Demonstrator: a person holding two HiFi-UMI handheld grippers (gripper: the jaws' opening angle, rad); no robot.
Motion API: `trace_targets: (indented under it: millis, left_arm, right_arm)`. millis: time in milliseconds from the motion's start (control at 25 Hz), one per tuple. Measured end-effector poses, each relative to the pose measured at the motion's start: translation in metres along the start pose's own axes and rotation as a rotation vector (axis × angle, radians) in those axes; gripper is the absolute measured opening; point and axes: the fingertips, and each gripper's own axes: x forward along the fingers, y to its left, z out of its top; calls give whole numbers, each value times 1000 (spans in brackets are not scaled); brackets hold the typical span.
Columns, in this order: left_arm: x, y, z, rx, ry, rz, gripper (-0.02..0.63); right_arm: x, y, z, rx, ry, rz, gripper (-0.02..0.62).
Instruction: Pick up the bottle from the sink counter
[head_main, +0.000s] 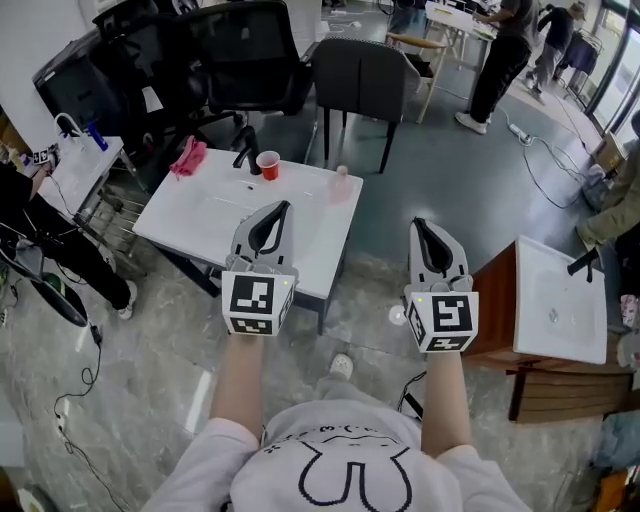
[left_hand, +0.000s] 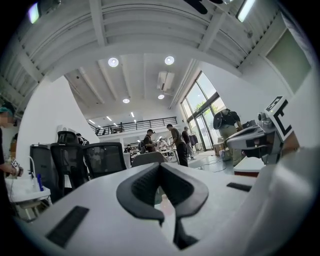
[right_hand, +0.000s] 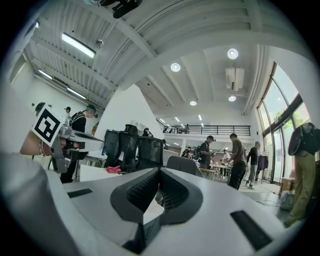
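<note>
Faintly, a pale bottle on the sink counter, details too small.

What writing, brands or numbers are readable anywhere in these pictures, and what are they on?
No readable words or numbers in any view.
Left marker cube, right marker cube: black-and-white square patterns, not letters.
Shirt: a small line of print above the drawing, too small to read.
Paper on the black chair: too blurred to read.
</note>
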Motion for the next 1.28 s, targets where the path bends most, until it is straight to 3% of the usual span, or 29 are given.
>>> trace_targets:
  millis: [280,360,680,760,1280]
  left_arm:
    - [78,13,-16,-29,32,-8,11]
    - [98,13,-21,-45,48,-32,39]
    - [149,8,-51,-114,126,-119,388]
    - [158,2,-61,-115,163,-141,437]
    - [206,-16,-117,-101,264,-257,453]
  right_arm:
    - [71,-40,-18,27,14,14,25]
    - [89,-51,-23,35,19,21,25]
    - [126,-68,-46,49,46,38,25]
    - [129,-74,-50,56,50,34,25]
    - [150,-72,-92,94,151,0,25]
